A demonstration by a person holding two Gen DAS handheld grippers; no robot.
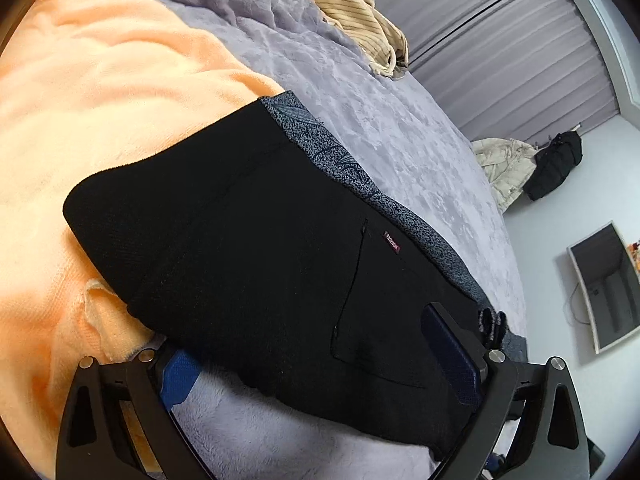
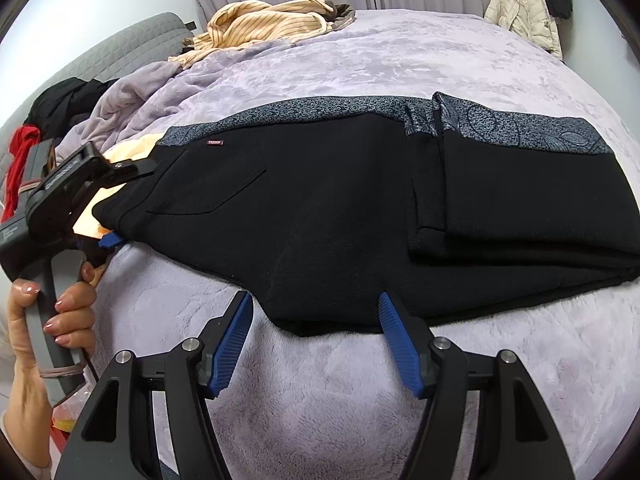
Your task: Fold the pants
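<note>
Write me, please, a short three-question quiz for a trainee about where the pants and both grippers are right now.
1. True or false: the right gripper is shut on the pants.
2. Which end of the pants does the left gripper straddle? A) the folded leg end B) the waist end with the pocket C) neither
3. Fill in: the pants lie on a lilac ____.

Key: 1 false, its jaws are open at the near edge of the pants. 2 B. 3 blanket.
</note>
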